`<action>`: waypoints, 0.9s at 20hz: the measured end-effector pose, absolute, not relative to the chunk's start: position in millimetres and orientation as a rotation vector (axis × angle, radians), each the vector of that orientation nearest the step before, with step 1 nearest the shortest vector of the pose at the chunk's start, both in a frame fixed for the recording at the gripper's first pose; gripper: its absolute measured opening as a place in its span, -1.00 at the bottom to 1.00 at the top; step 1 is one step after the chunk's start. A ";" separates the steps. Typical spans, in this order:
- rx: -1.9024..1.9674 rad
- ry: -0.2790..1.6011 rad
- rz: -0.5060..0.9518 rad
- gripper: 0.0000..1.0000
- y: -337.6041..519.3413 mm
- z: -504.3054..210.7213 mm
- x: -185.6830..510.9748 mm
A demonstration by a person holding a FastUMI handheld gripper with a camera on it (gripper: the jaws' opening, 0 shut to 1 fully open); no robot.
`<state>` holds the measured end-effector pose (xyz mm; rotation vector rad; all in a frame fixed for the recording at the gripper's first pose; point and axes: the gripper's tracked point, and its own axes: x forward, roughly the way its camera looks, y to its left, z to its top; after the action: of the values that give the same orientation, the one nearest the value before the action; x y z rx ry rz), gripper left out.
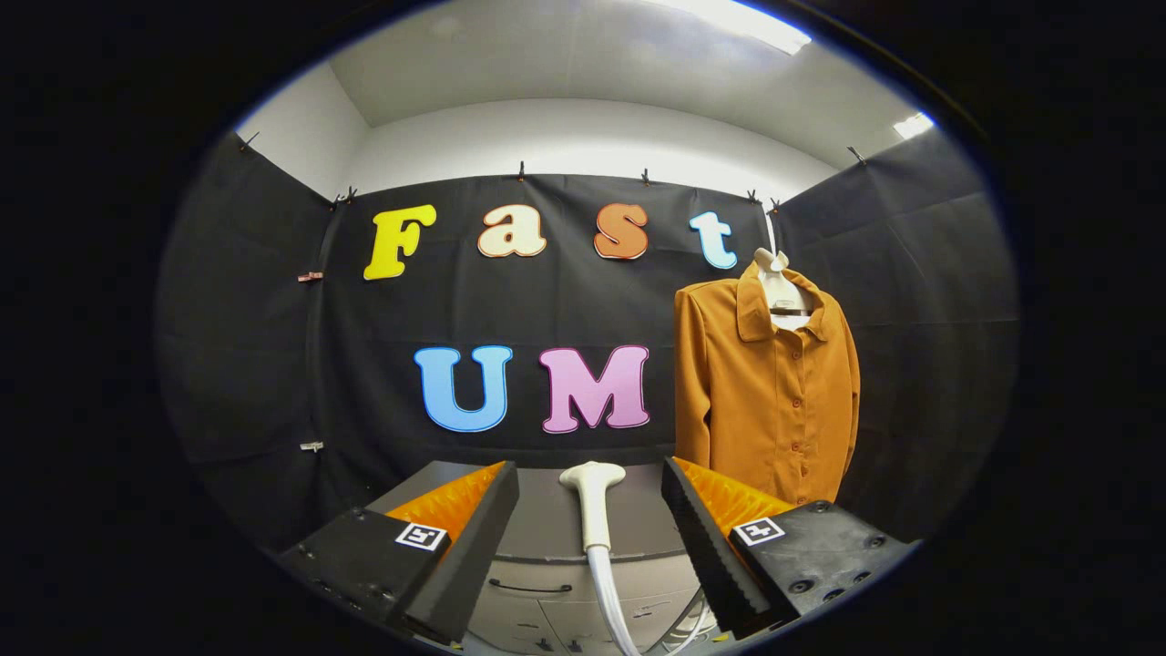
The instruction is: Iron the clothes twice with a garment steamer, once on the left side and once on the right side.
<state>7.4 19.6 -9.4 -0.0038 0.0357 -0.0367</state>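
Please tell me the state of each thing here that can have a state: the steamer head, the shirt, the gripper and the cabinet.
Steamer head: upright between the fingers, untouched, hose attached below.
Brown shirt: hanging on a hanger, buttoned, beyond the fingers and off toward the right one.
Gripper: open, fingers apart on both sides of the steamer head.
Grey cabinet: drawer appears closed.

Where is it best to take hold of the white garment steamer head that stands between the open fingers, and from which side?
Grip the white garment steamer head on its narrow, upright neck, below the wider flat top and above the white hose. Approach straight ahead: the gripper is open with the neck already standing between its fingers, so closing would likely pinch its two sides. The brown buttoned shirt hangs beyond, to the right.
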 end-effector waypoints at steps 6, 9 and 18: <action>-0.023 0.062 -0.064 0.97 39.3 -22.7 10.2; -0.024 0.086 -0.090 0.96 45.5 -33.6 13.3; -0.039 0.170 -0.099 0.96 34.5 -62.8 68.4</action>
<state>68.4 34.5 -62.8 -0.0392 0.1705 -0.0987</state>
